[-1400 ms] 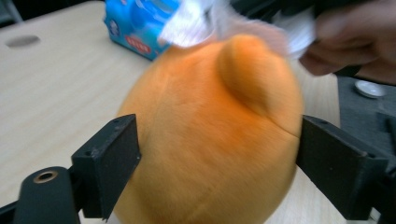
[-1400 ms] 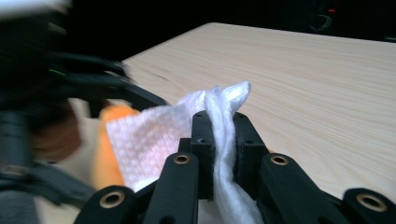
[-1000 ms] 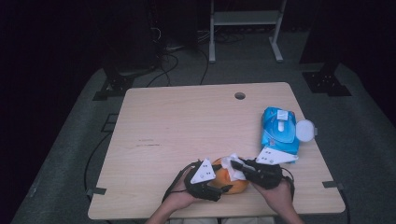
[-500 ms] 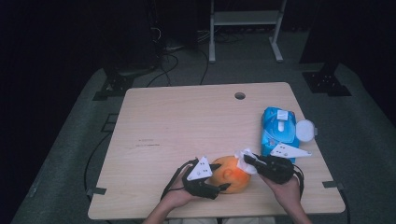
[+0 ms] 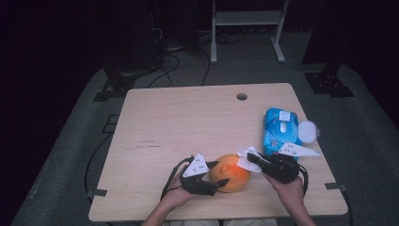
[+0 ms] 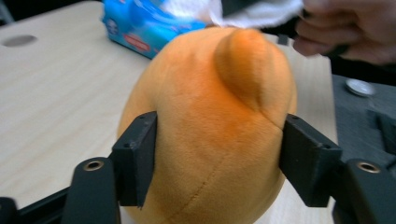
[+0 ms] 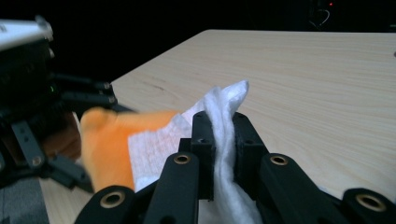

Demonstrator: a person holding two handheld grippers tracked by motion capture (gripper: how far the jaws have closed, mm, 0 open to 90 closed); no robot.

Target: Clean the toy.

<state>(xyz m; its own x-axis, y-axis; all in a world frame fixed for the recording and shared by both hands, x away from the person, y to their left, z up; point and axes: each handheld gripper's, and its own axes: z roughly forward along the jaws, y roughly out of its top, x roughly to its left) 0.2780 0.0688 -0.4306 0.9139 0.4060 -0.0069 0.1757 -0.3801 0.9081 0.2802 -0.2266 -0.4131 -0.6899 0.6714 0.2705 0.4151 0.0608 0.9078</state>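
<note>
Standing in a dark room, the pale wooden table (image 5: 188, 122) bears at lower centre an orange plush toy (image 5: 229, 172), long axis left-right, squeezed by the just-tightened left gripper (image 5: 220, 173), while the right gripper (image 5: 250, 158) pinches a white wipe (image 5: 245, 158) against it.

High view above the table (image 5: 188, 122); both claw views close, level, sharing the orange plush (image 6: 210, 130).
</note>
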